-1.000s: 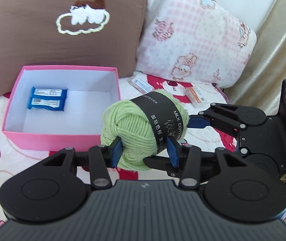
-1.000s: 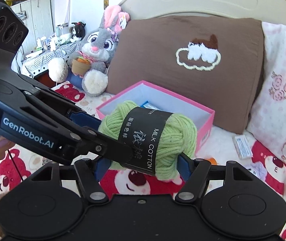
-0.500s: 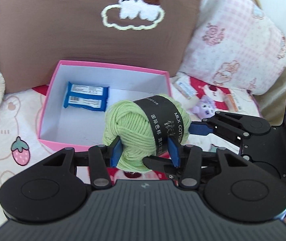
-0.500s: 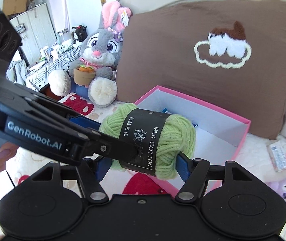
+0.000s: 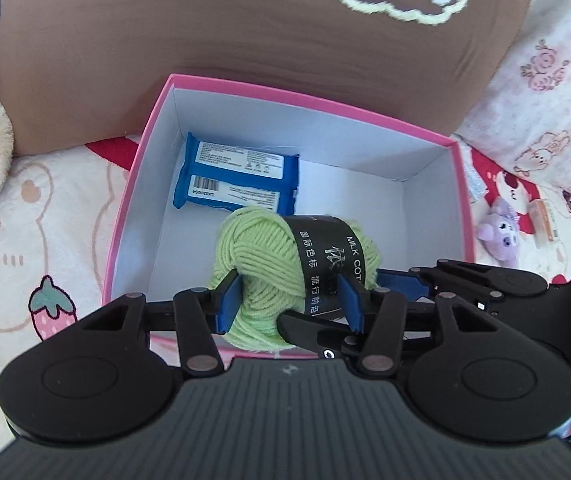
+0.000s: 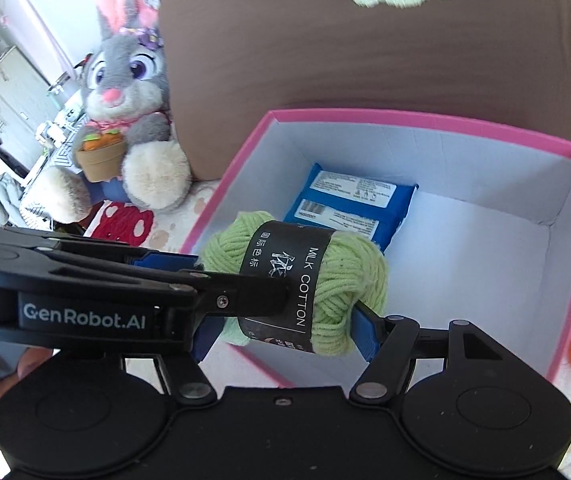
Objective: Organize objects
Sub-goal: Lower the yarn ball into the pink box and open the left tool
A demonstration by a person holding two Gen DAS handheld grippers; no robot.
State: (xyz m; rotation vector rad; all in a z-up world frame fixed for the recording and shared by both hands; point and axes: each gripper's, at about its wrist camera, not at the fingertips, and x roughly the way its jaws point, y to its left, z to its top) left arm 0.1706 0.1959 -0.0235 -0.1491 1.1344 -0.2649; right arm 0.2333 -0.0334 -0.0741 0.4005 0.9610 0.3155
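Transport step of the organizing task, with a skein of green yarn point(image 5: 269, 264) carried between two hand-held grippers above an open pink box point(image 5: 125, 208). The left gripper point(image 5: 291, 300) is clamped on the skein, one blue pad point(image 5: 227, 304) pressed into the bare yarn and the other against the black paper band. The right gripper point(image 6: 285, 332) is likewise closed on the same skein from a crossing direction, its pads bearing on the two ends, so that the load is shared by both tools. The skein hangs over the near part of the box, close above the front wall; whether it touches the floor of the box cannot be told, though it appears raised. A blue packet point(image 5: 237, 180) already lies flat on the white floor toward the far left corner, just beyond the skein. A brown pillow point(image 5: 245, 32) stands behind the box, and a plush rabbit point(image 6: 129, 80) sits to its left. The step in hand is judged to be placement. The next move would call for lowering the skein onto bare floor beside the packet, then parting both pairs of fingers without dragging the soft yarn or snagging the wall.
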